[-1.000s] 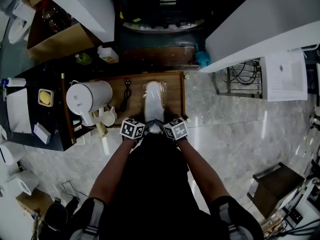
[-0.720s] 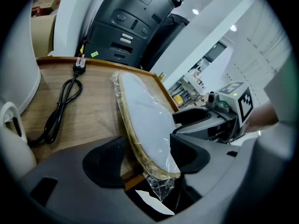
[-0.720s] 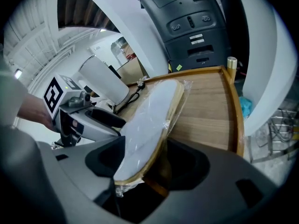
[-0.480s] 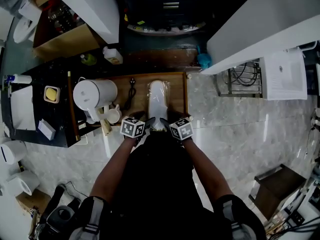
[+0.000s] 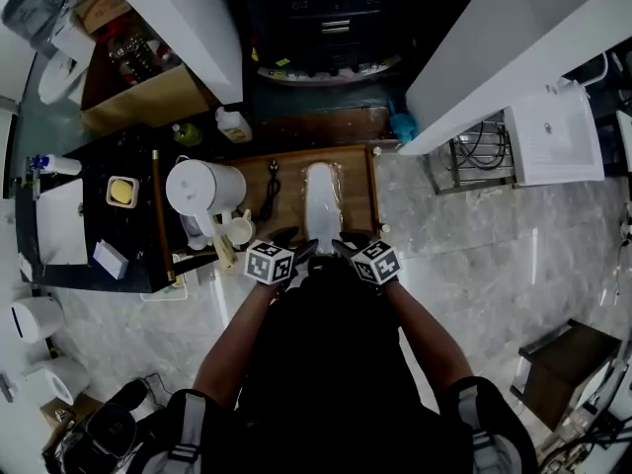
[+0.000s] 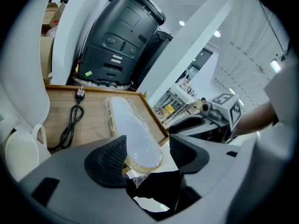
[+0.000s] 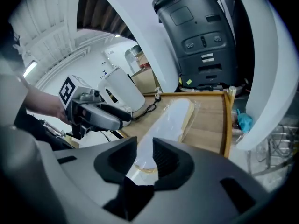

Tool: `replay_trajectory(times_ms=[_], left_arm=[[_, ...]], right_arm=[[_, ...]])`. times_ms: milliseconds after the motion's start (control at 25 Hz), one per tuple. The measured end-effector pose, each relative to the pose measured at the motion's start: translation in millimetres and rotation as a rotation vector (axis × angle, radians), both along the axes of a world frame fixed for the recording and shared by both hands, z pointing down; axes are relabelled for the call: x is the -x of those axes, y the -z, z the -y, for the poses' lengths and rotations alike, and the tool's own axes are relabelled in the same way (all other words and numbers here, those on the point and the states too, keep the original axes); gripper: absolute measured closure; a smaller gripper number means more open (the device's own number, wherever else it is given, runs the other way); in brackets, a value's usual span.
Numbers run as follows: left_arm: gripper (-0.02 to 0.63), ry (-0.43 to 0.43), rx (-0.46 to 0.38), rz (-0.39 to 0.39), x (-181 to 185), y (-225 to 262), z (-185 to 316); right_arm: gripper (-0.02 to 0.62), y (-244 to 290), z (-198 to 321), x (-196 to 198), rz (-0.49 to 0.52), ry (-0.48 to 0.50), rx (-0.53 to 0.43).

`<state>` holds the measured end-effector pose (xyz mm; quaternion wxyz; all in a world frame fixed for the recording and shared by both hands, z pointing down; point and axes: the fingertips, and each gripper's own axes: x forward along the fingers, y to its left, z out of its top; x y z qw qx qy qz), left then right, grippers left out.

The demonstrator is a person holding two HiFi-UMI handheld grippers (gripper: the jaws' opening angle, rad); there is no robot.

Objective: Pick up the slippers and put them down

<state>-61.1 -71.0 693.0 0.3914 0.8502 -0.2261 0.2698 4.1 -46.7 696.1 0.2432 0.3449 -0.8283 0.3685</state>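
**Pick-up of the slippers (image 5: 324, 200), grasp stage.** The pair, white and sealed in clear film, is seen lengthwise on the wooden tabletop (image 5: 355, 194). Its far end rests on the wood and its near end lies at the front edge; whether the near end is raised cannot be told. A power cable (image 5: 269, 181) and a white kettle (image 5: 202, 188) are found to its left, and the tabletop's raised rim to its right.

Both tongs are placed at the near end. The left tongs (image 6: 148, 151) are held wide. The rounded end of the pair lies between the pads with a gap visible at one side, so no grip is judged to be made there. The right tongs (image 7: 145, 156) have just been closing and are drawn narrow. The edge of the pair fills the space between the pads, and a hold is judged to be made.

For the step to be done well, the left tongs should be closed on the sole itself before any lift is made. The loose film tail should be avoided, since by it the pair could be let slip or the wrap torn. The pair should then be raised level by both tongs together, so that the far end is cleared of the rim and the cable is left undisturbed.
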Motion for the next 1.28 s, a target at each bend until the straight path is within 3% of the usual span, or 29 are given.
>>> replay_trajectory(times_ms=[240,440,800,1280], left_arm=[[0.429,-0.008,-0.049,-0.109,5,41,-20],[0.561,-0.027,-0.079,-0.166,9,63,-35],[0.594,-0.101,-0.122,-0.202,12,87,-64],[0.594,-0.101,-0.158,-0.223,14,98,-71]], right_arm=[[0.566,39,-16,10,-0.012,0.027,-0.084],[0.586,59,-30,16,-0.004,0.042,-0.128],[0.588,73,-61,22,0.035,0.089,-0.154],[0.588,82,-64,29,0.027,0.105,-0.189]])
